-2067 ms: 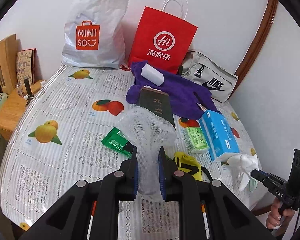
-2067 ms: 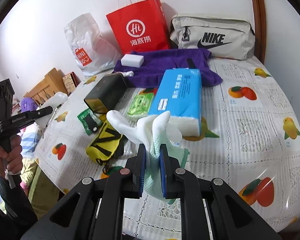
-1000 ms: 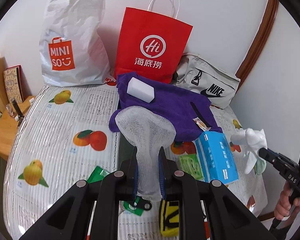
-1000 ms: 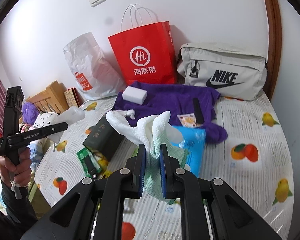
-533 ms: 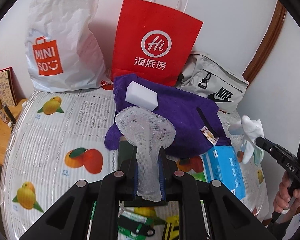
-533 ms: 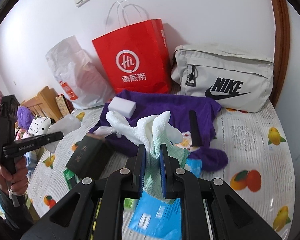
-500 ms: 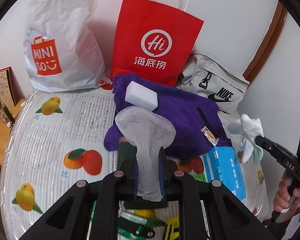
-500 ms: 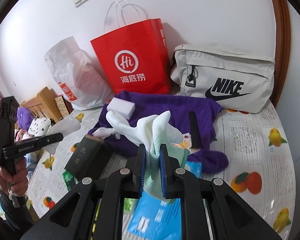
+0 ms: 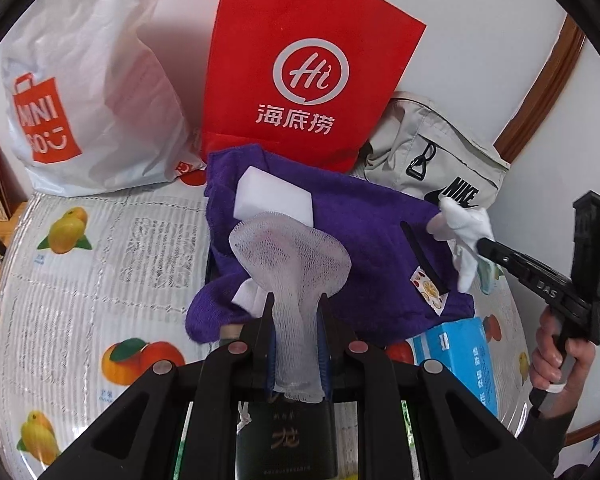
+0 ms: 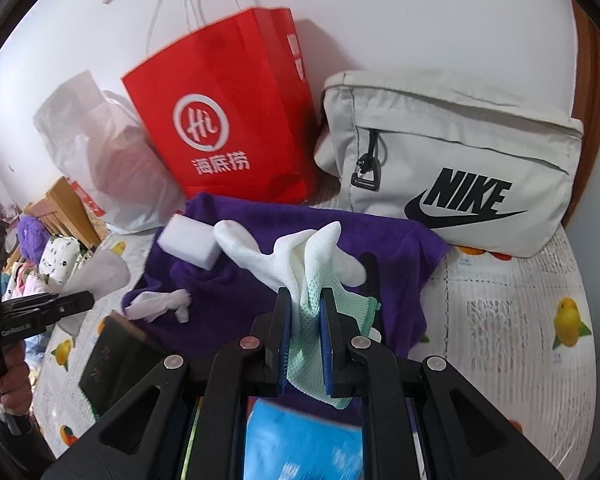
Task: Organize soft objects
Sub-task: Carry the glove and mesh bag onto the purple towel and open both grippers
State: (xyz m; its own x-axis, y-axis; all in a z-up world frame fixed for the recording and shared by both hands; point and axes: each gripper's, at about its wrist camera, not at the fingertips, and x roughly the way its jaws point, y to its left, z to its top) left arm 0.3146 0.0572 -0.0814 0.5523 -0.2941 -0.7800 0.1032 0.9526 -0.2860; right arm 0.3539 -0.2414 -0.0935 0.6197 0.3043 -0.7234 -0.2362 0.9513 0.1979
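My left gripper (image 9: 296,322) is shut on a white mesh net (image 9: 290,256), which stands up above the jaws over the near edge of a purple towel (image 9: 372,240). My right gripper (image 10: 305,316) is shut on a white glove with a green cuff (image 10: 308,264), held above the same purple towel (image 10: 260,216). From the left wrist view that glove (image 9: 462,228) hangs over the towel's right side. A white sponge block (image 9: 274,200) lies on the towel, and a small white cloth scrap (image 10: 158,304) rests at its left edge.
A red paper bag (image 9: 304,76), a white plastic shopping bag (image 9: 88,92) and a grey Nike pouch (image 10: 452,168) line the wall behind the towel. A dark box (image 9: 288,436) and a blue tissue pack (image 9: 464,356) lie close under the grippers on the fruit-print tablecloth (image 9: 80,280).
Both grippers have moved forward towards the bags at the wall, each keeping its hold. The towel and the bags now fill more of both views; the glove has moved in over the towel.
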